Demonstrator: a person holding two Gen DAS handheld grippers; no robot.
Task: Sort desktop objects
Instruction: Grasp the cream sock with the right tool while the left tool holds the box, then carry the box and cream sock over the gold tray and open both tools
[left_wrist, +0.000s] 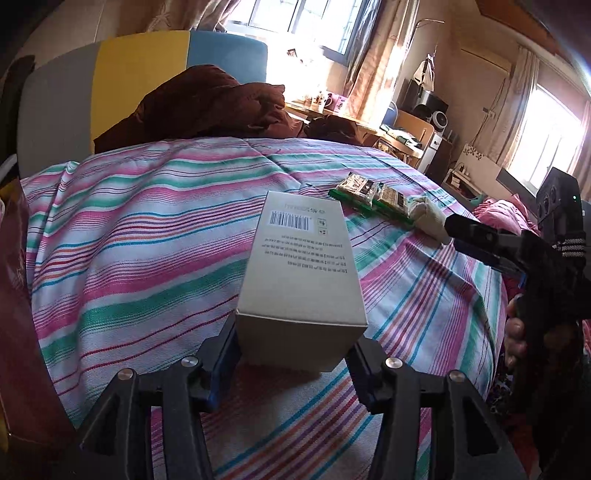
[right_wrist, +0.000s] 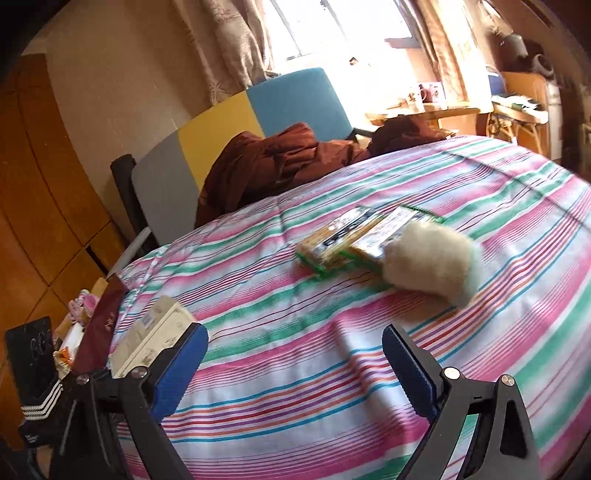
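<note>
A beige cardboard box (left_wrist: 301, 273) with a barcode label lies lengthwise on the striped cloth (left_wrist: 147, 229). Its near end sits between the blue pads of my left gripper (left_wrist: 295, 350), which is shut on it. The same box (right_wrist: 151, 336) shows at the left edge of the right wrist view. Two green-edged snack packets (right_wrist: 343, 236) lie side by side farther back, with a white fluffy cloth (right_wrist: 432, 258) touching their right end. My right gripper (right_wrist: 295, 365) is open over bare cloth, short of the white cloth. In the left wrist view the right gripper (left_wrist: 469, 232) points at the white cloth (left_wrist: 428, 218).
A brown garment (left_wrist: 207, 107) is heaped on a grey, yellow and blue chair (left_wrist: 140, 74) behind the table. A dark red bag (right_wrist: 103, 325) and small items sit off the left edge. A desk with mugs (right_wrist: 424, 96) stands by the window.
</note>
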